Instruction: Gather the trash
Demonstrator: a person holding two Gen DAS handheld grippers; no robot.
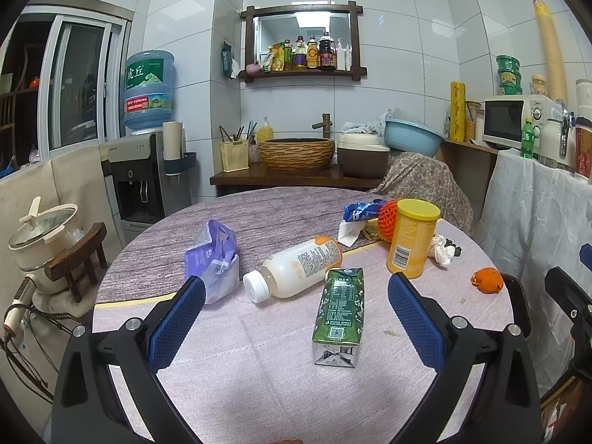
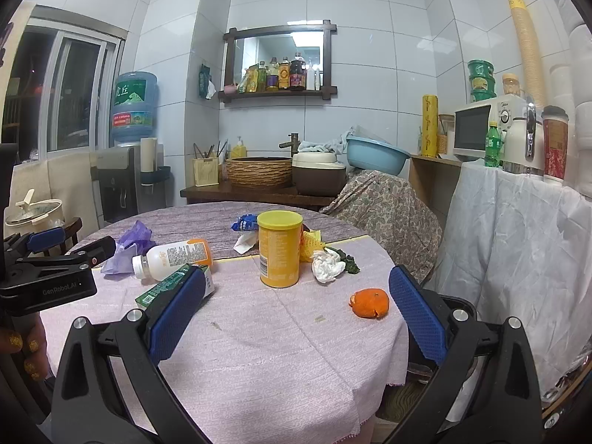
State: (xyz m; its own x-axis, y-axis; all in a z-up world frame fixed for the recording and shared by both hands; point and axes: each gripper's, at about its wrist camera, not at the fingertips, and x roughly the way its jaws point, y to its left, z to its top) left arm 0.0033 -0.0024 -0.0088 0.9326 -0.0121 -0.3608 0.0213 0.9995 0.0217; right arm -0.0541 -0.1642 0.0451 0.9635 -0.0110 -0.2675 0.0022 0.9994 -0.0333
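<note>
Both grippers hover over the round table [image 1: 259, 388], and nothing is picked up. The left gripper [image 1: 296, 292] has its jaws spread wide and empty, with the green carton [image 1: 339, 305] lying flat between its fingers and the white bottle [image 1: 296, 268] on its side just beyond. The right gripper [image 2: 296, 292] is wide apart too, holding nothing; the orange peel [image 2: 370, 303] sits near its right finger, and the yellow can [image 2: 279, 248] stands upright ahead, crumpled tissue [image 2: 326, 265] beside it.
</note>
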